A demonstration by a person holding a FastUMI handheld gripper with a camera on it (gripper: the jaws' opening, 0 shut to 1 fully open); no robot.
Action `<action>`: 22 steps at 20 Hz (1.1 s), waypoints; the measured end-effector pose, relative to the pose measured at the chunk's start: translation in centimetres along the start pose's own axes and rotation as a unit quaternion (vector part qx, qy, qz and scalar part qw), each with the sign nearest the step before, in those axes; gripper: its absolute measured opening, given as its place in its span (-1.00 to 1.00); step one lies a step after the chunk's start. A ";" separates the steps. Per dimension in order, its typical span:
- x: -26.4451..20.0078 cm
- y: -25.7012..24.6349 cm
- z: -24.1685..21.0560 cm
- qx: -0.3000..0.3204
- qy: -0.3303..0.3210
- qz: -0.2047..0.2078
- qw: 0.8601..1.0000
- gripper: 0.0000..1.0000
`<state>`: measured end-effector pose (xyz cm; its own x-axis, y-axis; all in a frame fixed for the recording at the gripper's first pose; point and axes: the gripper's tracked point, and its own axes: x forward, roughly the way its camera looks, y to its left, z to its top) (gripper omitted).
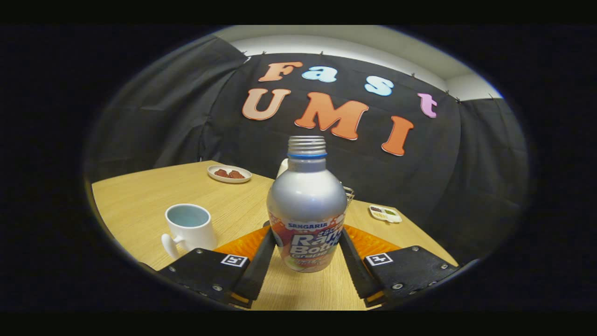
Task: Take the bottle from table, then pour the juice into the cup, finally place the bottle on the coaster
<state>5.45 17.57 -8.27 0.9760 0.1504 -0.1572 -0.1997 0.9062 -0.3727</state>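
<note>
- Tool (pixel 305 249): two fingers reaching forward low over the counter, spread apart to about the width of the bottle; whether their inner faces actually press on the bottle cannot be told.
- Bottle (pixel 306 205): silver metal, upright, cap off with the threaded neck showing, printed label round the lower half. Stands directly between the two fingers, one finger (pixel 261 261) hard against each flank at label height; its base appears to sit on the counter between them.
- Coaster (pixel 368 242): orange, ribbed, flat on the counter, showing on both sides of the bottle just behind the fingers; whether the bottle's base rests on it cannot be told.
- Cup (pixel 189 228): white mug, pale blue inside, upright, handle turned toward the tool. Just ahead of the left finger and to its outer side, apart from the bottle.
- Small plate (pixel 229 173): white, holding reddish-brown pieces, well beyond the cup at the far counter edge.
- Small tray (pixel 385 213): white, divided, with dark bits inside, beyond the right finger.
- Counter (pixel 135 200): light wood grain, carrying all items.
</note>
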 end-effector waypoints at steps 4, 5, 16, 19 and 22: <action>0.7 2.0 0.4 -0.051 0.005 0.003 0.999 0.54; 0.8 2.6 0.7 -0.065 0.005 0.006 0.998 0.54; 2.3 4.9 0.6 -0.240 0.007 -0.001 0.971 0.54; 2.6 5.1 0.3 -0.289 0.011 -0.003 0.957 0.54; 2.7 5.3 0.1 -0.343 0.012 0.000 0.939 0.52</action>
<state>7.08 22.87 -10.57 0.9756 0.1330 -0.1749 -0.2161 0.4376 -0.8728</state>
